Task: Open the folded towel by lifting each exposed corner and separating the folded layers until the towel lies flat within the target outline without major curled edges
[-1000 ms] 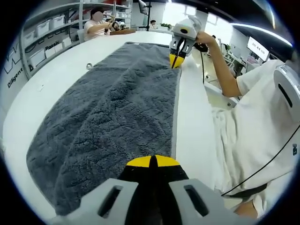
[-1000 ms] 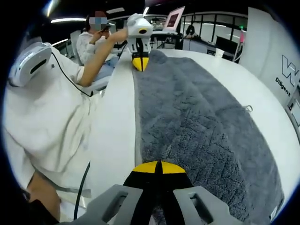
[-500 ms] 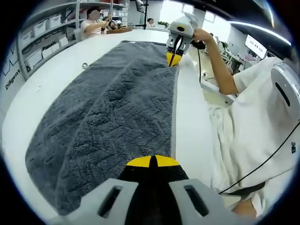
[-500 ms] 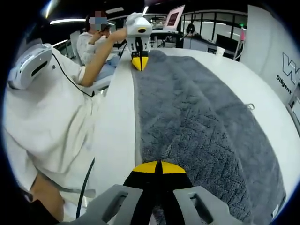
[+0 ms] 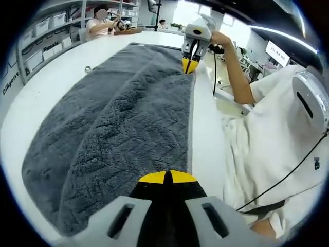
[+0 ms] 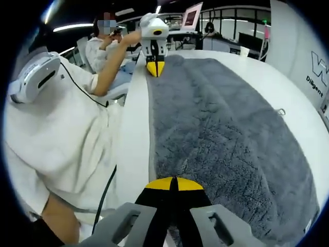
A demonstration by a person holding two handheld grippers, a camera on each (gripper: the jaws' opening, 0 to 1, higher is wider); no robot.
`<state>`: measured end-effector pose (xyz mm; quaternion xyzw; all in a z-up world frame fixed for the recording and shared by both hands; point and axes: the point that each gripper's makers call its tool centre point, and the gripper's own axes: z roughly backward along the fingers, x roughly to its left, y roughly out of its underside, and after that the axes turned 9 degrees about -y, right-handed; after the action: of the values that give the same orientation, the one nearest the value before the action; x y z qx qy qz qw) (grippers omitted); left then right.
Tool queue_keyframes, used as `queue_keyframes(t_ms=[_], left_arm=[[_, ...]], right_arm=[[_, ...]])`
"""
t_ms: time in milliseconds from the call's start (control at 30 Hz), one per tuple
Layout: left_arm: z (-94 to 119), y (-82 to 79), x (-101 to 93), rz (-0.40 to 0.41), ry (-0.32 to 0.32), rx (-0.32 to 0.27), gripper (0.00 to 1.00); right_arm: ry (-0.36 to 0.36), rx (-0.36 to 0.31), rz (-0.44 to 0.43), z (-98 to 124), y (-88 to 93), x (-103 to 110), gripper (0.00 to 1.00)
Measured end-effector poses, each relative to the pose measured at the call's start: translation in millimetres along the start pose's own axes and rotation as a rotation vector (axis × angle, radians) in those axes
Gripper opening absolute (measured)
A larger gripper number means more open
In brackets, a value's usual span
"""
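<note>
Grey towel [image 5: 123, 118] is lying spread lengthwise on the white table [image 5: 205, 139], its near long edge running just beside the table edge closest to the person. Towel is looking raised and humped along the middle, not fully flat; far end is getting cut off by the fisheye rim in the right gripper view.

Left gripper [image 5: 168, 177] is sitting at one near corner of the towel, yellow-tipped jaws pressed together with no gap showing, towel edge pinched under them; the exact bite is hidden by the jaws themselves. In the right gripper view the same gripper [image 6: 154, 68] is showing at the far corner, tips down on the towel edge.

Right gripper [image 6: 175, 184] is doing the same at the opposite near corner, jaws closed tight on towel pile; contact point hidden beneath the tips. It is appearing in the left gripper view [image 5: 190, 65] at the far end, held by a hand [image 5: 220, 39].

Small loop tag [image 6: 280, 111] is sticking out of the far long edge. No target outline is making itself out.
</note>
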<state>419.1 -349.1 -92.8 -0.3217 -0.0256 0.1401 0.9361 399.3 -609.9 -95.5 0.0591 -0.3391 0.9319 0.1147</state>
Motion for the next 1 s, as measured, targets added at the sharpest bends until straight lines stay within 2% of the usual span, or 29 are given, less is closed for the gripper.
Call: queue_keyframes(t_ms=[567,733,900,1000], left_arm=[[1.9,2.8,-6.4,-0.012,0.027,0.005,0.01],[2.7,2.3,-3.7,-0.006,0.029,-0.001,0.01],[5.7,2.6,-3.3,-0.032,0.029,-0.011,0.01],[8.6,2.0,-3.6,-0.037,0.024,-0.013,0.01]], right_arm=[[-0.006,0.018,-0.009,-1.3,0.8,7.5,0.0],[-0.009,0.034,0.046,-1.3,0.4,8.5,0.0],[-0.012,0.023,0.026,0.0,0.9,7.0,0.0],[-0.007,0.034,0.048,0.4,0.1,7.3,0.0]])
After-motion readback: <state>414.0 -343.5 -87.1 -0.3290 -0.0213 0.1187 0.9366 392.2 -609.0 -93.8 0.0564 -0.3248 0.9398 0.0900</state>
